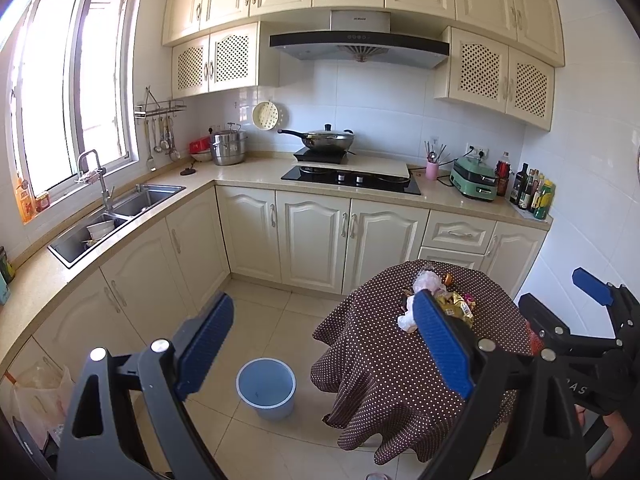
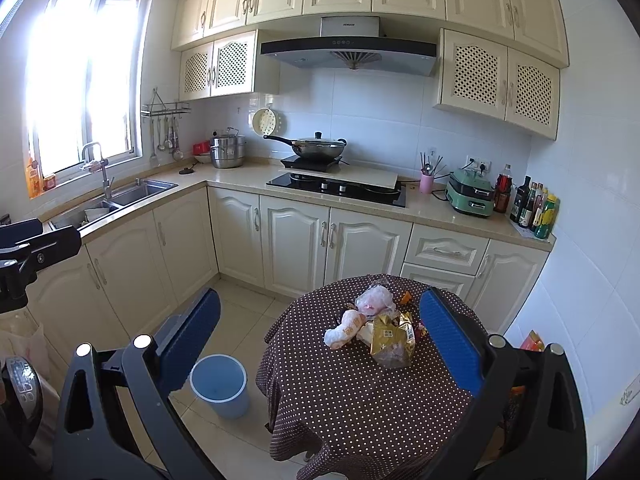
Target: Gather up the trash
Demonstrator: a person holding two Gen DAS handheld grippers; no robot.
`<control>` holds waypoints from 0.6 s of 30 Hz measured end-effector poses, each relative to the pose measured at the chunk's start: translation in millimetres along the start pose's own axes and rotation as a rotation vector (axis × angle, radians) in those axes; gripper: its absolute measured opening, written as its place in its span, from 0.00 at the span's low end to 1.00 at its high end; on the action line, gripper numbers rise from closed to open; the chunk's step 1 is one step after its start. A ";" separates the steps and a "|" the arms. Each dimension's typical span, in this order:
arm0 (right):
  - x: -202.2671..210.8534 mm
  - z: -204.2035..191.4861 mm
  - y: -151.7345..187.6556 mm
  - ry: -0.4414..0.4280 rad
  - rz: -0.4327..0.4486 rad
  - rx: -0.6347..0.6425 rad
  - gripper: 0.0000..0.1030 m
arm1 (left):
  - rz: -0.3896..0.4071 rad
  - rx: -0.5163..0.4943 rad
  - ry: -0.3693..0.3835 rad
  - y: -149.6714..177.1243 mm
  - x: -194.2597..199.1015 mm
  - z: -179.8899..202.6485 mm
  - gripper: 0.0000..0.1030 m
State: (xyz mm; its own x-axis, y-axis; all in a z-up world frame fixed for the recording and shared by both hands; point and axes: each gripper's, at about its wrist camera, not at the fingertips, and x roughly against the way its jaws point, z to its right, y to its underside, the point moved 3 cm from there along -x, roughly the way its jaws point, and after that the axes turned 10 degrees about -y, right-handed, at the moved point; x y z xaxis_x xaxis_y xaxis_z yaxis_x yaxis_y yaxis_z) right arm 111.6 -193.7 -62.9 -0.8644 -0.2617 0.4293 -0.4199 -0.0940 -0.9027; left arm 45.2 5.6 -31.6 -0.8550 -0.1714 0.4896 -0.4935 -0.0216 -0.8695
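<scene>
1. In a sunlit kitchen, we hold both tongs raised and level above the floor, facing the far cabinets, with nothing gripped in either.
2. The trash pile [image 2: 378,326], a heap of crumpled wrappers and a gold packet [image 2: 392,340], lies at the middle of the round desk [image 2: 360,400] under its dotted brown cloth.
3. From the right tongs [image 2: 320,344] the pile sits straight ahead, between the spread blue fingers [image 2: 450,340]; they are released wide.
4. From the left tongs [image 1: 324,348] the same pile lies off to the right, partly hidden behind the right finger; these too are released.
5. We judge the right hand nearer and better lined up for the first pick.
6. The blue bin [image 2: 219,386] stands on the floor just left of the desk, apparently empty.
</scene>
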 end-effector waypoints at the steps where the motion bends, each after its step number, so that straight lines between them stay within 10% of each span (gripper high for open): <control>1: -1.3 -0.3 -0.8 -0.001 -0.001 0.000 0.93 | -0.001 0.001 0.000 0.1 -0.6 -0.8 0.87; 18: -23.1 -0.1 -6.6 -0.009 -0.037 -0.032 0.93 | -0.040 0.002 0.012 -1.5 -25.6 -11.8 0.87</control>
State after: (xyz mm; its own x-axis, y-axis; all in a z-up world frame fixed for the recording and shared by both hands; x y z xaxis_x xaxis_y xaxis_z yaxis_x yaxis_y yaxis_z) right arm 134.3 -186.9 -66.8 -0.8454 -0.2676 0.4623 -0.4607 -0.0728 -0.8846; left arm 65.9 21.6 -42.0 -0.8363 -0.1586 0.5248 -0.5271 -0.0307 -0.8492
